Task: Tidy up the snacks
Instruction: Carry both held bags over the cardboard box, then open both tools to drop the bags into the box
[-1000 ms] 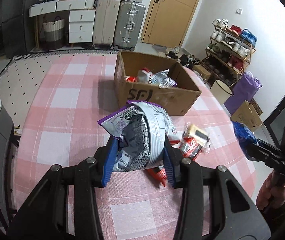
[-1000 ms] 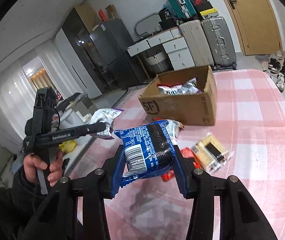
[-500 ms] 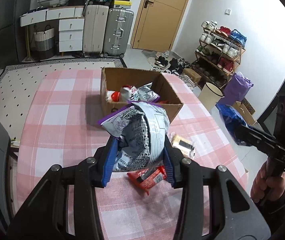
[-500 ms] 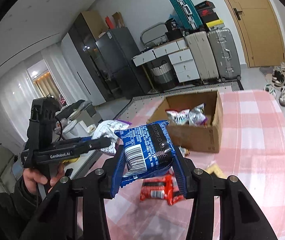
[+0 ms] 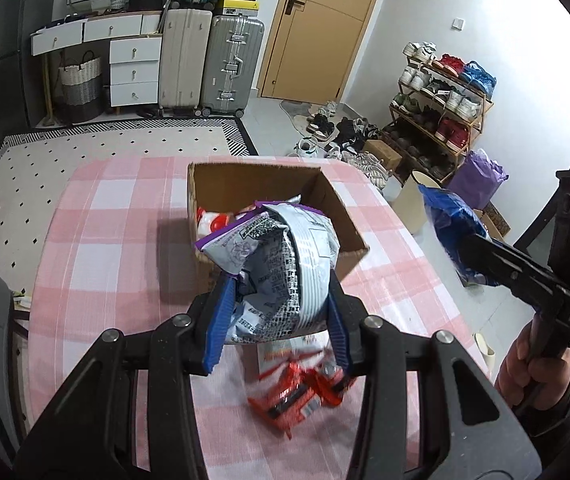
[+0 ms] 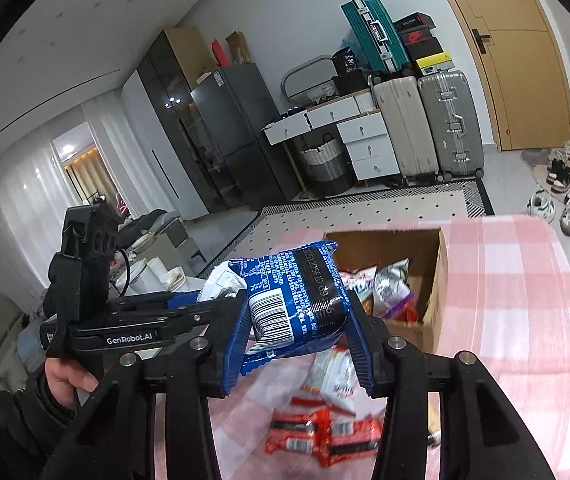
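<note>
My left gripper [image 5: 277, 320] is shut on a silver and purple snack bag [image 5: 281, 264], held above the pink checked table. Beyond it stands an open cardboard box [image 5: 345, 216] with several snack packets inside. My right gripper [image 6: 297, 340] is shut on a blue snack packet [image 6: 297, 296] with a barcode, in front of the same cardboard box [image 6: 441, 276]. Red packets [image 5: 297, 392] lie on the tablecloth below both grippers, seen as red packets [image 6: 317, 436] in the right wrist view. Each view shows the other gripper from the side, the blue packet [image 5: 449, 224] at right and the silver bag [image 6: 221, 280] at left.
The pink checked table [image 5: 97, 248] ends at the right near a cream bin [image 5: 413, 200] and a purple bag [image 5: 477, 180]. Suitcases [image 5: 209, 64], white drawers and a shoe rack [image 5: 441, 108] stand on the floor beyond. A person's hand [image 6: 65, 380] holds the left gripper.
Both grippers have risen with their packets still held. The box has slid lower and nearer under them in both views, and the red packets now lie close below.
</note>
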Available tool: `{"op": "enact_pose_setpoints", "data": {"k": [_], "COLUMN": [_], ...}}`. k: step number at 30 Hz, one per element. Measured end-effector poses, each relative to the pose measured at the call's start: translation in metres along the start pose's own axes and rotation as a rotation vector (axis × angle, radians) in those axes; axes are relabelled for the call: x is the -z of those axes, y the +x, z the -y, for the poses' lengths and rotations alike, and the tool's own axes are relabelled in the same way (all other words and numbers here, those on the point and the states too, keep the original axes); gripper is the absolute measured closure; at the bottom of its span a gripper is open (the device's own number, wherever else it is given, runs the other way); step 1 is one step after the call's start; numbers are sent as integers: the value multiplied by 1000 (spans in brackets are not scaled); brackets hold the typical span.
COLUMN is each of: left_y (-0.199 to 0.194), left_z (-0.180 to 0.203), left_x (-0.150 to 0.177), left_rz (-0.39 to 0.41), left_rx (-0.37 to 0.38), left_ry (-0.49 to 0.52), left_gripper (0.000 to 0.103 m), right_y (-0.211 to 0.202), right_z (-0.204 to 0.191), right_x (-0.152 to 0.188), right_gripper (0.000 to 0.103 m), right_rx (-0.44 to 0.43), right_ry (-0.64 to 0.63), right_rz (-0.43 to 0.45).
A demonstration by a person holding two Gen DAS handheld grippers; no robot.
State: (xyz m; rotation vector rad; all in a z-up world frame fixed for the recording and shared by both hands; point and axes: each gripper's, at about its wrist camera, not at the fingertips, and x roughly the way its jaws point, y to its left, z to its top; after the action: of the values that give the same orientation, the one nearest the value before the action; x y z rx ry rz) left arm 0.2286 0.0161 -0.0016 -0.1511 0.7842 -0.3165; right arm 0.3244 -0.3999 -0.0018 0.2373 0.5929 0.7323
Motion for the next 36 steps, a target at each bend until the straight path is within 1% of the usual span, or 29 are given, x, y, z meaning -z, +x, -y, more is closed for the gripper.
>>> {"op": "enact_pose_setpoints", "data": {"k": [4, 8, 13, 19, 22, 27, 36], "left_y": [16, 29, 46, 75, 95, 122, 169], "left_z": [4, 6, 2, 3, 0, 0, -17], "left_x": [-26, -49, -77, -107, -122, -131, -131], "left_rz": [-13, -7, -4, -23, -45, -66, -102], "left_rx": [-14, -29, -44, -72, -73, -64, -52], "left_ry": [12, 23, 19, 56, 51, 47, 19], "left_gripper": [63, 63, 63, 63, 63, 63, 63], "right_y": [13, 27, 42, 60, 69, 85, 120], "right_z": [2, 4, 11, 18, 25, 39, 65], "right_x": [-18, -35, -55, -77, -84, -88, -81], "right_gripper": [57, 57, 57, 57, 57, 57, 57], "right_rx": [37, 63, 80, 100, 111, 105, 106], "right_ry": [-42, -85, -113, -144, -140, -119, -81], "right_rz": [-25, -53, -65, -79, -87, -96, -140]}}
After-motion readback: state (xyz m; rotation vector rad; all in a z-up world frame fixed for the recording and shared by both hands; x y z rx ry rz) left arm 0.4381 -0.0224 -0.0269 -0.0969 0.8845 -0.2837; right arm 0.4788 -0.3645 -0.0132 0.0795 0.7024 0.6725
